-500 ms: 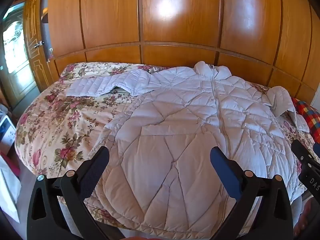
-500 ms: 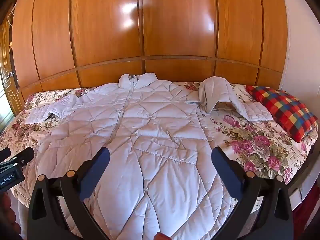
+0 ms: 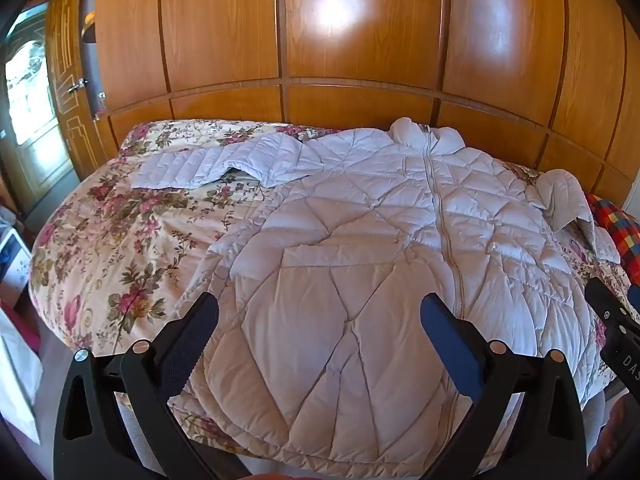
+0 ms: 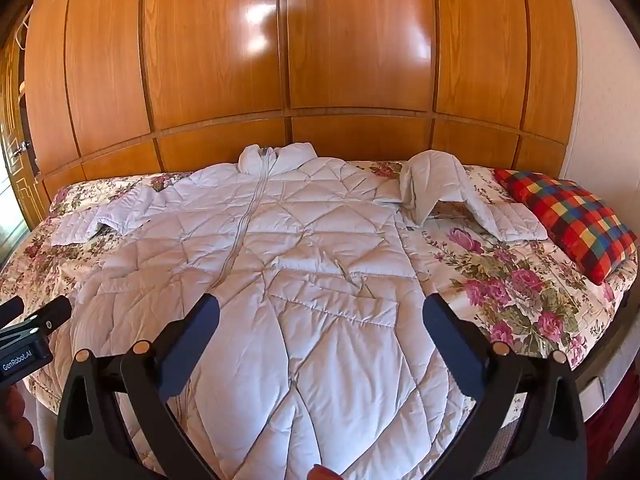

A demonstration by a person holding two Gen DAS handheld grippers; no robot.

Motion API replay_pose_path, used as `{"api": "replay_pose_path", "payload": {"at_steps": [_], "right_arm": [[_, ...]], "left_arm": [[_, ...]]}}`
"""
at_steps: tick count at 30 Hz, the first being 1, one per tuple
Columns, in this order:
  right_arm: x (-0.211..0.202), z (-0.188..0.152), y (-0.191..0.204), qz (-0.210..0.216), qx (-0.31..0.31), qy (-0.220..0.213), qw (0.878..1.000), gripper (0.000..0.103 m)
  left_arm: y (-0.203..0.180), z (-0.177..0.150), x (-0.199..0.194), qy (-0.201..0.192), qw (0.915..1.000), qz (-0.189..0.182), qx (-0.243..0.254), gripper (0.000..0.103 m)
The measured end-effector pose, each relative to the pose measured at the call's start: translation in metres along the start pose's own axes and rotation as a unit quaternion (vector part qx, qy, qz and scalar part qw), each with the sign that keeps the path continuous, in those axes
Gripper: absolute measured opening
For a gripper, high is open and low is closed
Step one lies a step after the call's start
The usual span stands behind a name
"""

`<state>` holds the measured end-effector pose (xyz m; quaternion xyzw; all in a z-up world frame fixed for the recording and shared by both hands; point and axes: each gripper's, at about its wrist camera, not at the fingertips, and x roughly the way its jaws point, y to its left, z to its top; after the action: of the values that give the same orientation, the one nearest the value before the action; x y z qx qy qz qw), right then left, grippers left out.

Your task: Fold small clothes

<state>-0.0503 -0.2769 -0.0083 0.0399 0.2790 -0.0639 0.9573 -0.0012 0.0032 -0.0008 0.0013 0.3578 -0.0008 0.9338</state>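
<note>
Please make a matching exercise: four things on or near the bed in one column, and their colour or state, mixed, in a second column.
1. quilted jacket
2. pillow
3. bedspread
4. right hand-held gripper

a. red checked
b. open, holding nothing
c. white, spread flat, zipped shut
d. floral print

Pairs: 1-c, 2-a, 3-d, 4-b

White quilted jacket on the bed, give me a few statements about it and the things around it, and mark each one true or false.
1. The white quilted puffer jacket lies front up, zipped. True.
2. The red checked cushion rests on the jacket. False: it lies apart, at the floral bedspread's right edge.
3. The right gripper has its jaws open, holding nothing. True.
4. The left gripper is clamped on the hem. False: its jaws are open, above the jacket.
</note>
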Motion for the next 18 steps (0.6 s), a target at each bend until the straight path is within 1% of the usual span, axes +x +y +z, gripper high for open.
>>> {"api": "replay_pose_path", "payload": {"at_steps": [2, 18], "right_arm": [[-0.0057, -0.0014, 0.0016, -0.001, -0.001, -0.002, 1.0, 0.101], [-0.0019, -0.001, 0.0036, 0.0, -0.003, -0.001, 1.0, 0.101]], "left_arm": [[-0.0012, 0.0016, 0.0025, 0.001, 1.0, 0.001, 0.0, 0.1], [-0.0032, -0.0038, 0.0052, 0.0, 1.0, 0.001, 0.006, 0.1]]}}
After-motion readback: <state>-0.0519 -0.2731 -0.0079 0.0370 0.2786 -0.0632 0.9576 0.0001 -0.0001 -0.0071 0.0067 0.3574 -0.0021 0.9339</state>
